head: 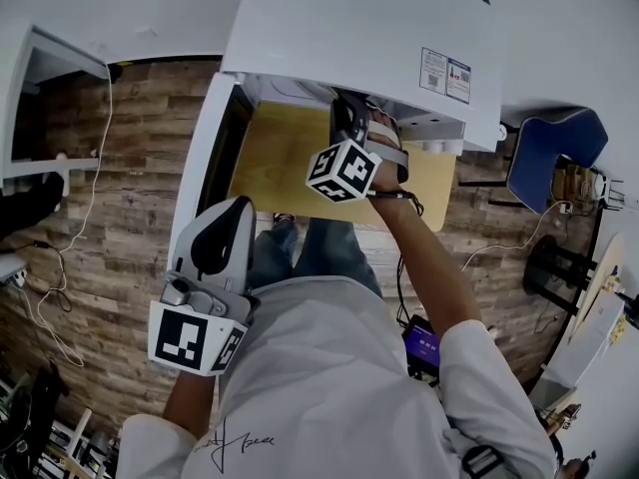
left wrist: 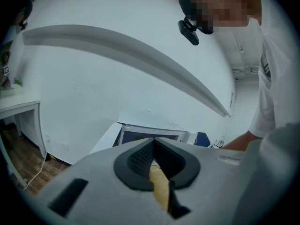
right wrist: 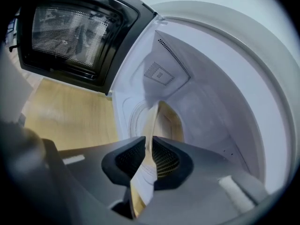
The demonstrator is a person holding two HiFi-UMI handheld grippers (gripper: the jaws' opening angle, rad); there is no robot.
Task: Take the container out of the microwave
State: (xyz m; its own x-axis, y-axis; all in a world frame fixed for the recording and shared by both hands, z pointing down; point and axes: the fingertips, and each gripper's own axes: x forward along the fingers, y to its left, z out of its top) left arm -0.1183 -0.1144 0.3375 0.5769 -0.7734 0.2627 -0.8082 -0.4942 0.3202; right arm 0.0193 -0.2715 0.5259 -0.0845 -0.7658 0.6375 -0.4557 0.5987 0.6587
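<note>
The white microwave (head: 359, 38) stands on a light wooden table (head: 280, 158), its door (head: 205, 148) swung open to the left. In the right gripper view, my right gripper (right wrist: 151, 156) reaches into the white cavity (right wrist: 211, 93). Its pads are shut on the thin rim of a tan container (right wrist: 164, 123) that sits on the cavity floor. The head view shows only that gripper's marker cube (head: 344, 173) at the oven mouth; the container is hidden there. My left gripper (head: 238, 208) is held back near my body, its jaws together with nothing between them.
The open door (right wrist: 70, 32) hangs over the table's left part (right wrist: 70, 111). A blue chair (head: 549, 148) stands to the right of the table. Cables (head: 80, 218) trail over the wooden floor, and a white shelf unit (head: 40, 98) is on the left.
</note>
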